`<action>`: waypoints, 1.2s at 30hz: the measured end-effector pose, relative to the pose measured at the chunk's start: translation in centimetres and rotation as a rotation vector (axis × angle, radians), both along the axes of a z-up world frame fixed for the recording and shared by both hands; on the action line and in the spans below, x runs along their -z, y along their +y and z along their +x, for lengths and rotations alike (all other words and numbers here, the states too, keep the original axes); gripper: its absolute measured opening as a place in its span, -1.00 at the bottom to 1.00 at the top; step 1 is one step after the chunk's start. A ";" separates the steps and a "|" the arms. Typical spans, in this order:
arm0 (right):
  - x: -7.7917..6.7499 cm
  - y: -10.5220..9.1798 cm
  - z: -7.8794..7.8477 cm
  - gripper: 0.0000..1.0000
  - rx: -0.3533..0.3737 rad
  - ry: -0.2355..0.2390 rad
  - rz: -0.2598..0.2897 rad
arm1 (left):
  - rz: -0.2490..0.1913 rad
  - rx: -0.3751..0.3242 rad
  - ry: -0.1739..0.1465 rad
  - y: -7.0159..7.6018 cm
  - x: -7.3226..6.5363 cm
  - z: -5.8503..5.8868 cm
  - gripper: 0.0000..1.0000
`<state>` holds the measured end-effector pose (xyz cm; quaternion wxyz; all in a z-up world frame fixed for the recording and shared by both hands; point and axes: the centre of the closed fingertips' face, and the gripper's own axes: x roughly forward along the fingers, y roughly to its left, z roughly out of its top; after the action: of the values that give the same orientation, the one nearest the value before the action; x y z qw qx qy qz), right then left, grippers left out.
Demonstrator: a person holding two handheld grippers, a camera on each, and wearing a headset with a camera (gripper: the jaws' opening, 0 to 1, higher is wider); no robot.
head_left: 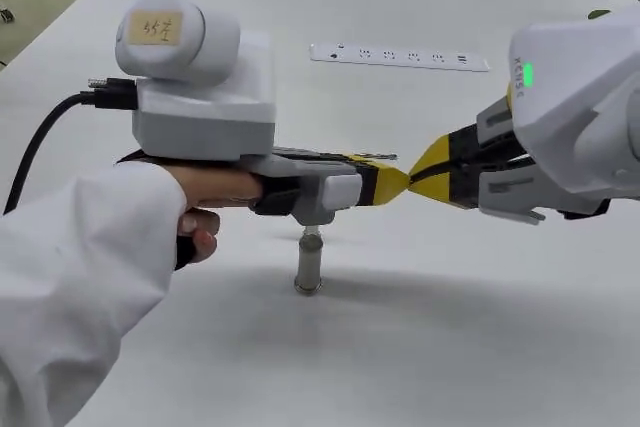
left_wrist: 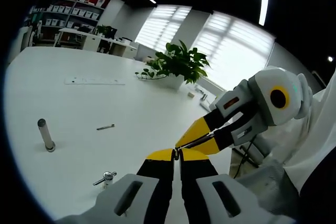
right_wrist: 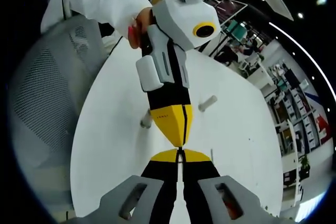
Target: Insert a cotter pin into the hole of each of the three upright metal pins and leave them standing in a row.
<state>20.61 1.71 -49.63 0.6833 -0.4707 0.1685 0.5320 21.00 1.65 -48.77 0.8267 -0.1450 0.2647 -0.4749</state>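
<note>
Hold left gripper (head_left: 402, 183) pinched on cotter pin (left_wrist: 177, 152); slacken right gripper (head_left: 424, 171), pinched on same pin, only once transfer grip looks square.

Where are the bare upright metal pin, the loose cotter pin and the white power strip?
bare upright metal pin (left_wrist: 45, 135), left gripper view, mid-shaft.
loose cotter pin (left_wrist: 105, 127), left gripper view, mid-length.
white power strip (head_left: 400, 56), head view, top face.

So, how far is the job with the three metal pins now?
About one third, it seems. Done: one metal pin near the left tool already carries a crosspiece. In hand: the right tool meets the left tip to tip, apparently pinching a thin pin. Left: the bare upright pin, with a loose cotter pin lying near it; the third I cannot judge.
</note>
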 end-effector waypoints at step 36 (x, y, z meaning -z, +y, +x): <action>1.0 -0.7 -0.6 -0.60 0.061 0.224 0.138 | 0.080 0.111 -0.189 0.9 -0.6 -1.4 -1.00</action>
<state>19.96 0.96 -50.58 0.7070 -0.3550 0.2209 0.5704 19.62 2.54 -48.17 0.8255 -0.0517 0.2117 -0.5206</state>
